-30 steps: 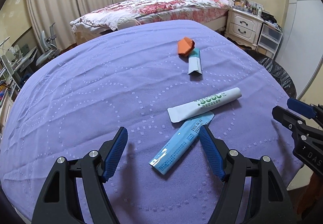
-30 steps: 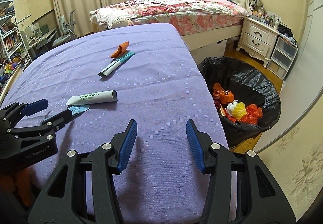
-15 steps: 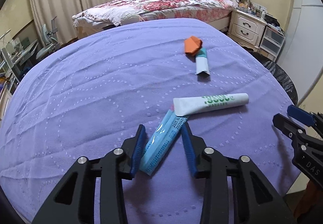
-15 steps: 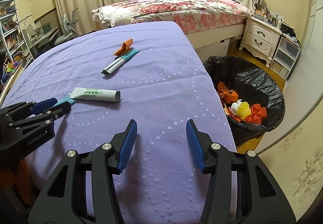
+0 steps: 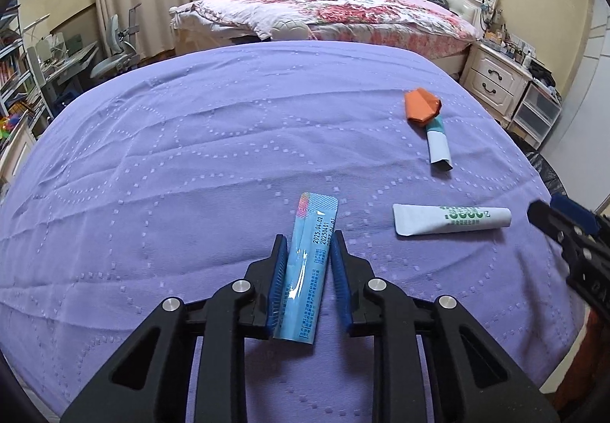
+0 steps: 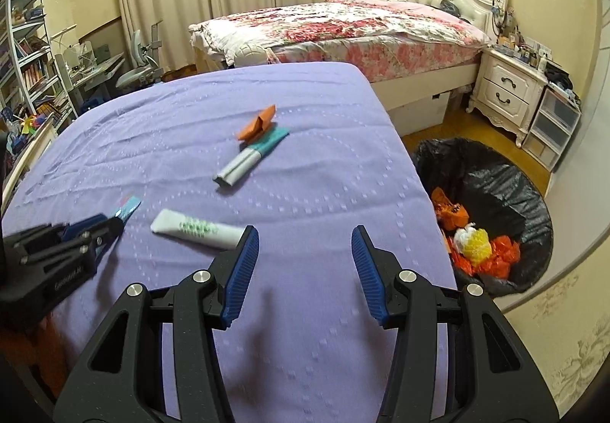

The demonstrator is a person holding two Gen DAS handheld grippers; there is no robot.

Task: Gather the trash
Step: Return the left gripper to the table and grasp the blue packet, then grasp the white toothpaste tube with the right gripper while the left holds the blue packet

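Note:
My left gripper [image 5: 307, 245] is shut on a blue tube [image 5: 307, 266] and holds it just above the purple cloth; the gripper also shows in the right wrist view [image 6: 101, 228]. A white tube with green print [image 5: 451, 219] lies to its right, and shows in the right wrist view [image 6: 198, 228]. Farther off lie a teal-and-white tube [image 5: 438, 144] and a folded orange paper [image 5: 421, 106]. My right gripper [image 6: 301, 255] is open and empty, above the cloth just right of the white tube.
The purple-covered table [image 6: 190, 110] ends at its right edge by a black-lined trash bin [image 6: 495, 209] holding orange and yellow trash. A bed [image 6: 343, 30] and a white nightstand [image 6: 507, 91] stand beyond. A desk, chair and shelves are at the left.
My left gripper closed on the blue tube and lifted it away from the white tube. My right gripper moved left toward the white tube, still open.

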